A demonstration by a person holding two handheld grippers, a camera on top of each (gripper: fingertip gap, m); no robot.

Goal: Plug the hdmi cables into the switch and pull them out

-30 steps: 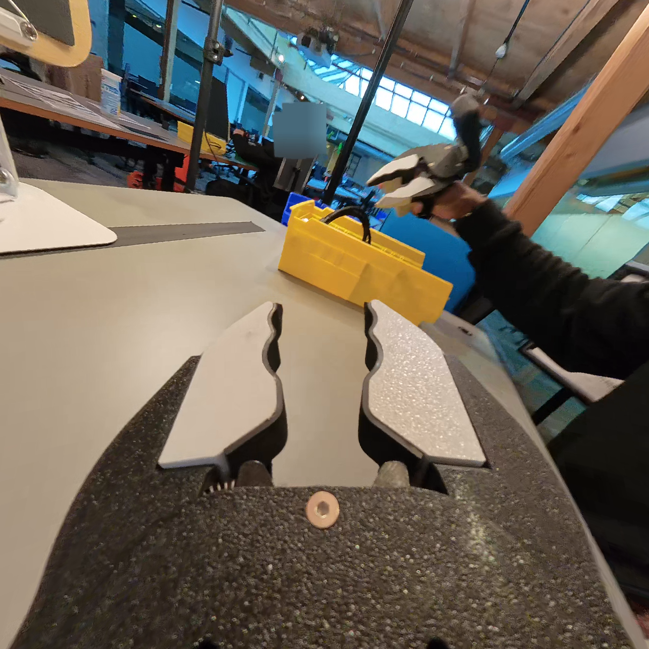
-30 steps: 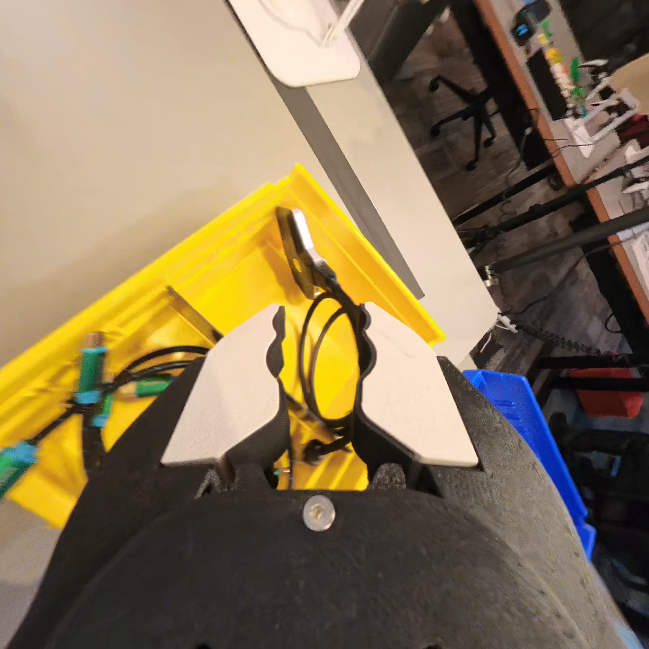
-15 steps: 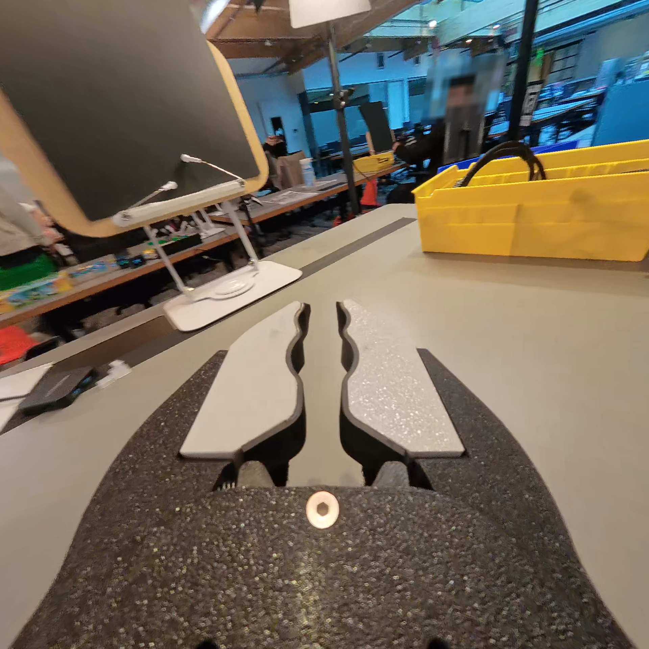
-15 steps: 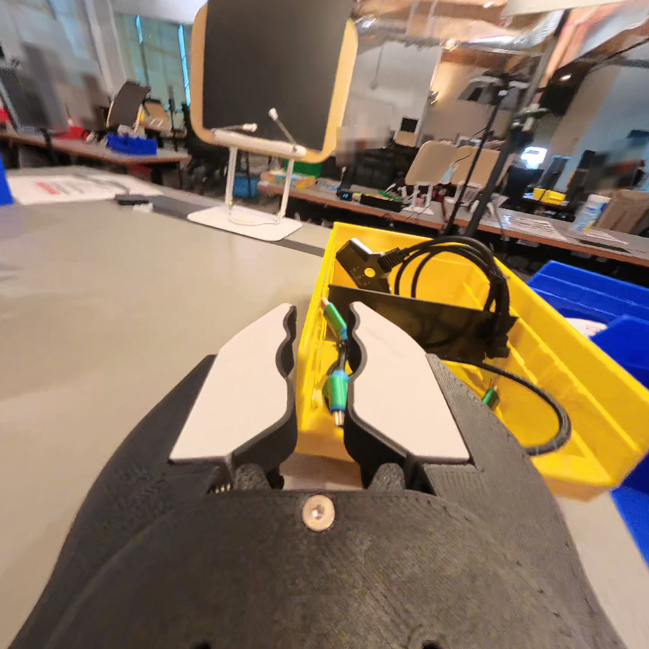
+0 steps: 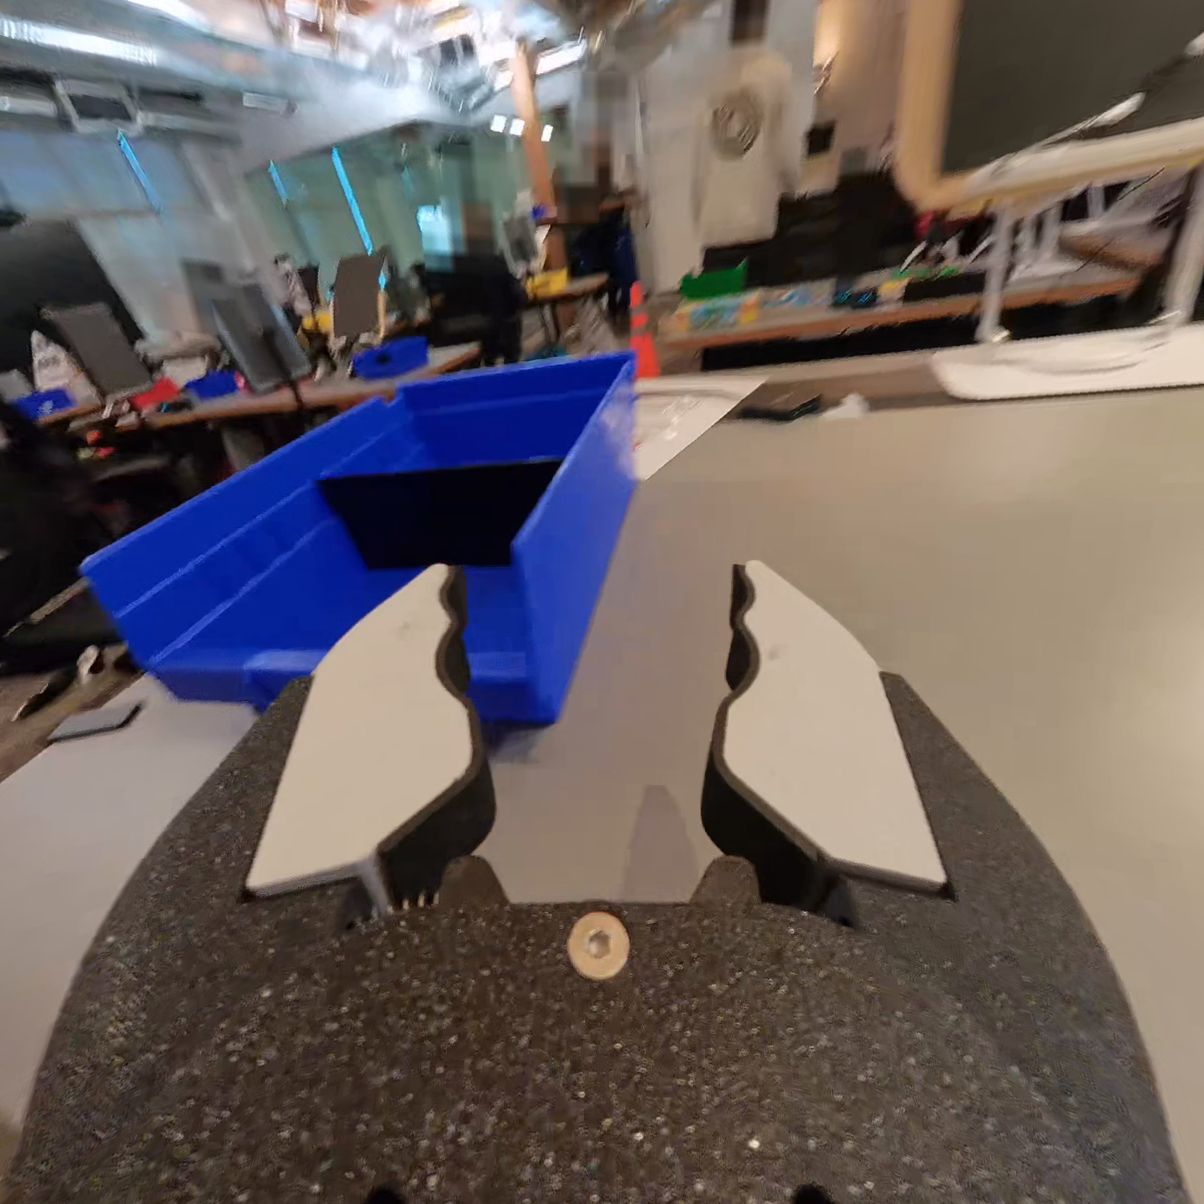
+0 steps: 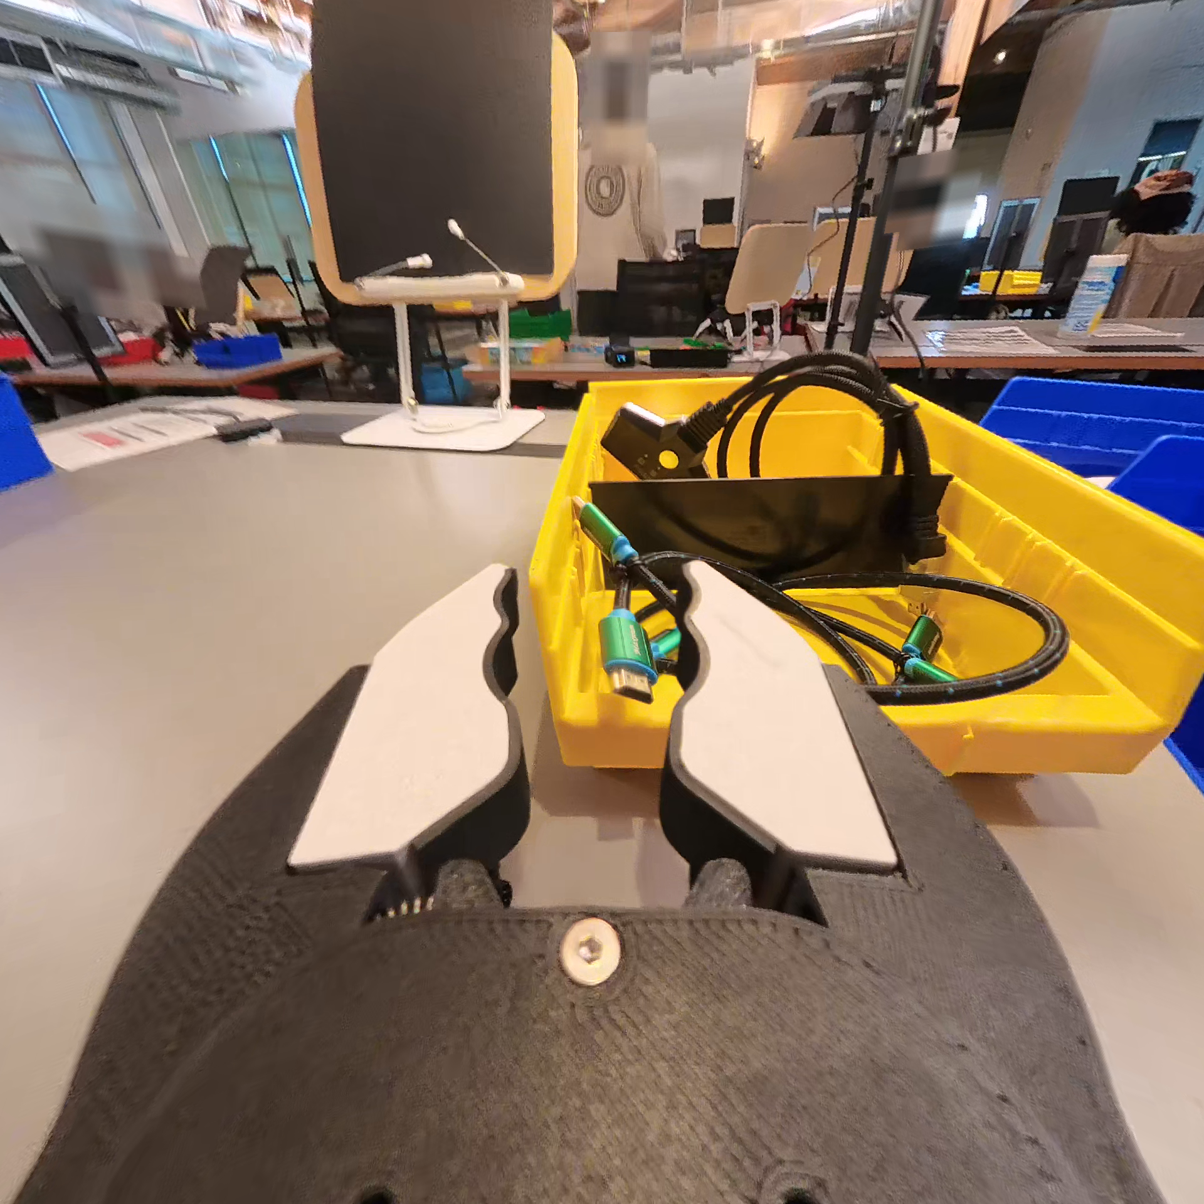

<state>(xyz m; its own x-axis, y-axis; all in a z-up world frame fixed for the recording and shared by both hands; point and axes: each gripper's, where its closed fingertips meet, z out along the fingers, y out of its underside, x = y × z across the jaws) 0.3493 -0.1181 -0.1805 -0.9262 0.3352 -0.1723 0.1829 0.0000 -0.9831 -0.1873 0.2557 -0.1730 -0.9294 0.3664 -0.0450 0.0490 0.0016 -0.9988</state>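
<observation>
Right tool (image 6: 596, 589), fingers parted and holding nothing, hovers low over the grey tabletop (image 6: 228, 586) facing a yellow bin (image 6: 1042, 716) at 1 o'clock. In the bin's near compartment lie green-tipped HDMI cables (image 6: 847, 625); behind a black divider (image 6: 762, 515), the black switch (image 6: 651, 449) leans on the far wall with its coiled lead. Left tool (image 5: 596, 573), spread wide and empty, points at a blue bin (image 5: 573, 521) at 11 o'clock.
</observation>
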